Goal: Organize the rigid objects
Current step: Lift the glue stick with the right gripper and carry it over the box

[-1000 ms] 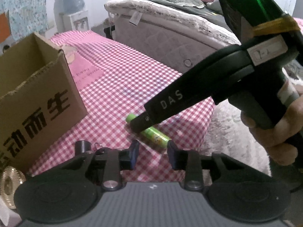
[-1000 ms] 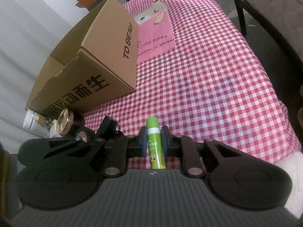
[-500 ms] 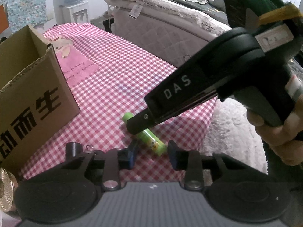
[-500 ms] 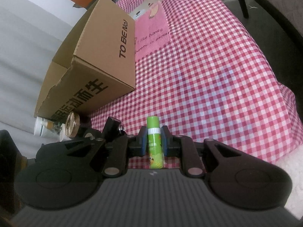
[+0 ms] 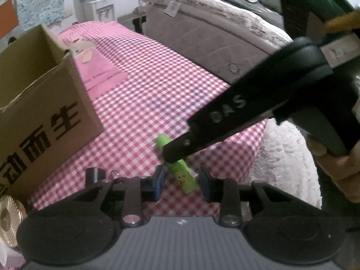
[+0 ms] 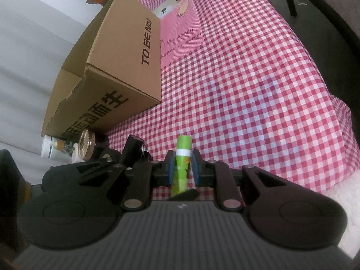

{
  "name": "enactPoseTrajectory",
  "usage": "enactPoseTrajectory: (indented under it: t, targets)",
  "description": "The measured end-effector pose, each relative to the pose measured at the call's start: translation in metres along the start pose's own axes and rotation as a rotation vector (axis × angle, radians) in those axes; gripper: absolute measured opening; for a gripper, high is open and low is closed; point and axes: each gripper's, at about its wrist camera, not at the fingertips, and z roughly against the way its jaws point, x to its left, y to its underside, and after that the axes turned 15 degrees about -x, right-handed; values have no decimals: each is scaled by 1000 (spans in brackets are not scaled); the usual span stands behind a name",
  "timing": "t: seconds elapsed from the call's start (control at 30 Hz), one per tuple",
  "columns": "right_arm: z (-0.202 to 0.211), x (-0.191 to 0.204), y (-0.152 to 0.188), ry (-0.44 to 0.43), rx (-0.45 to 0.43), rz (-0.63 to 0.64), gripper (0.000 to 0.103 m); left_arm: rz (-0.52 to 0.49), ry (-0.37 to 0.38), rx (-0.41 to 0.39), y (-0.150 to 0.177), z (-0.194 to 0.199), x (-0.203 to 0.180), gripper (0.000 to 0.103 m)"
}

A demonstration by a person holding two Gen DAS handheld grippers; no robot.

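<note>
The right gripper [image 6: 182,167] has its fingers clenched on the green glue stick [image 6: 181,168], held over the near edge of the checkered surface [image 6: 247,78]. The left gripper [image 5: 181,183] hovers with fingers parted, the stick's lower end between them untouched. A cardboard box [image 6: 126,67] stands at ten o'clock from the stick.

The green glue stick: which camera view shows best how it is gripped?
The right wrist view: the green glue stick stands between the right gripper pads, clamped on both sides. In the left wrist view that gripper's finger covers the stick's middle; its lower end lies between the open left gripper pads.
</note>
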Motion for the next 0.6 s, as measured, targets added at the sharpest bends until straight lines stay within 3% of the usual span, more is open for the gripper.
enactPoseTrajectory:
  t: [0.2,0.37,0.6]
  targets:
    - [1,-3,-1,-3,-2,-15,15,4,-13,1,-5,-4,0,34]
    - [-1,1,3,-2,-27,-2,15,11,-35,-19,-5,-6,1,20]
    - [5,4,13,-11,-87,-22,14,41,-41,-55,-1,3,9,17]
